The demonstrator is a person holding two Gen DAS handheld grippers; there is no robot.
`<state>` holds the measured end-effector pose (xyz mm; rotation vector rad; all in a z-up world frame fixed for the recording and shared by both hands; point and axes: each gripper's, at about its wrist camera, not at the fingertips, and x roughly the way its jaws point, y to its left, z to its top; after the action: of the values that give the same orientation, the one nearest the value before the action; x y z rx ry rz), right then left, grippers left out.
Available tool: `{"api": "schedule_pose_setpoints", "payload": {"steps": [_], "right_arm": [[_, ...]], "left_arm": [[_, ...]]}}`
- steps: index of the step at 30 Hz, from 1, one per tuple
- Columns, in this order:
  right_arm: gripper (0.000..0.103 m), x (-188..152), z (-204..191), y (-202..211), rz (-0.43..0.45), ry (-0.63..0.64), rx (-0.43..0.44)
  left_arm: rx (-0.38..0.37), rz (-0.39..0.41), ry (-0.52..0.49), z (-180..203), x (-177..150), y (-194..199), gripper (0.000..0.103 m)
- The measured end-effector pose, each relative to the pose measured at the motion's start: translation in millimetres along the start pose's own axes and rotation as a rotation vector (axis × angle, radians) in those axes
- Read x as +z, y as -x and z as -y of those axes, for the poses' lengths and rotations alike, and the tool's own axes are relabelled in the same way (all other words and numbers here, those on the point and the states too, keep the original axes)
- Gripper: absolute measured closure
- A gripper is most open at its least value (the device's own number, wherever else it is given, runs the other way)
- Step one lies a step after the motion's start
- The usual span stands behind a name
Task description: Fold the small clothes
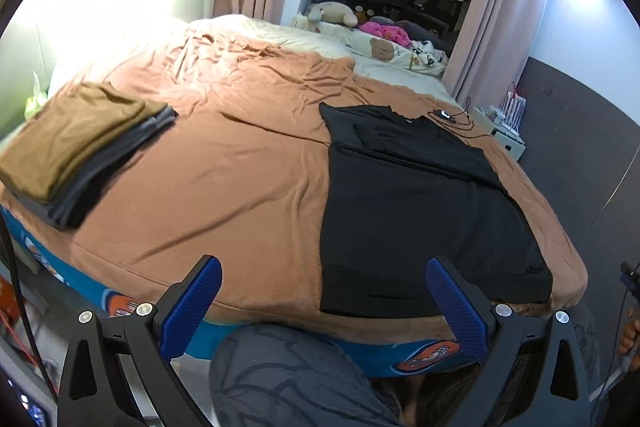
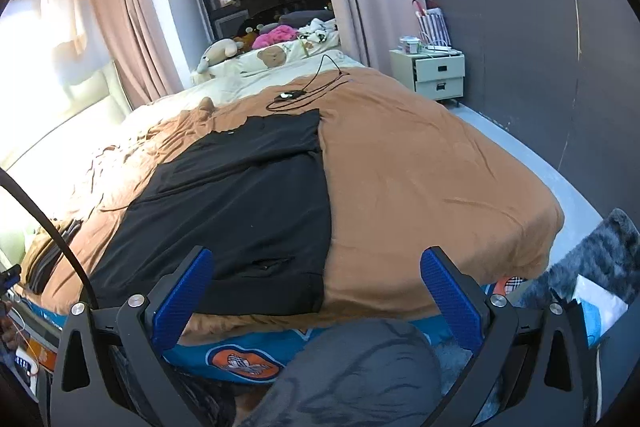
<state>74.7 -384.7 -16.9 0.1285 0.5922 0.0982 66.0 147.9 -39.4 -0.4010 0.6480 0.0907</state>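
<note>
Black shirt (image 1: 420,211) lies flat on the bed (image 1: 240,163); left gripper (image 1: 324,301) and right gripper (image 2: 316,293), jaws wide and empty, could drag the slippery fabric, spoiling its folds.

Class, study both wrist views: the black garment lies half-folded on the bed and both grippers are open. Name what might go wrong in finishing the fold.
1. The black garment's hem lies at the bed edge, so a careless pull may drag it off.
2. A cable and small device sit just beyond its collar; a fold toward them might snag.
3. The brown blanket beneath is wrinkled, so a gripper may pinch it too.
</note>
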Motion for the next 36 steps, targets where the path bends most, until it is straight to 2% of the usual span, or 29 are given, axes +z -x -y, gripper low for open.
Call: {"api": "schedule_pose_setpoints", "payload": {"steps": [5, 8, 11, 12, 13, 16, 20, 22, 24, 31, 36], "right_arm": [[0.000, 2, -2, -29, -0.068, -0.019, 0.012], [0.001, 8, -5, -47, -0.096, -0.024, 0.045], [0.009, 13, -2, -69, -0.139, -0.026, 0.054], [0.014, 15, 2, -77, -0.156, -0.040, 0.061], [0.019, 16, 6, -83, -0.171, -0.058, 0.073], [0.023, 17, 23, -100, -0.212, -0.125, 0.110], [0.024, 18, 41, -124, -0.263, -0.193, 0.151], [0.029, 19, 49, -133, -0.275, -0.212, 0.164], [0.033, 20, 56, -144, -0.293, -0.234, 0.183], [0.047, 20, 88, -170, -0.338, -0.330, 0.230], [0.049, 20, 102, -185, -0.353, -0.368, 0.281]], "left_arm": [[-0.068, -0.047, 0.095, -15, -2, -27, 0.001], [-0.082, -0.074, 0.129, -18, -3, -42, 0.007], [-0.105, -0.134, 0.166, -23, -6, -63, 0.022], [-0.116, -0.157, 0.182, -26, -7, -71, 0.025], [-0.126, -0.177, 0.198, -27, -8, -79, 0.026], [-0.148, -0.234, 0.202, -27, -10, -101, 0.026], [-0.161, -0.291, 0.225, -30, -7, -127, 0.032], [-0.157, -0.318, 0.240, -33, -7, -138, 0.036], [-0.157, -0.348, 0.253, -35, -8, -148, 0.044], [-0.131, -0.406, 0.280, -36, -7, -175, 0.052], [-0.125, -0.414, 0.283, -35, -2, -177, 0.053]]}}
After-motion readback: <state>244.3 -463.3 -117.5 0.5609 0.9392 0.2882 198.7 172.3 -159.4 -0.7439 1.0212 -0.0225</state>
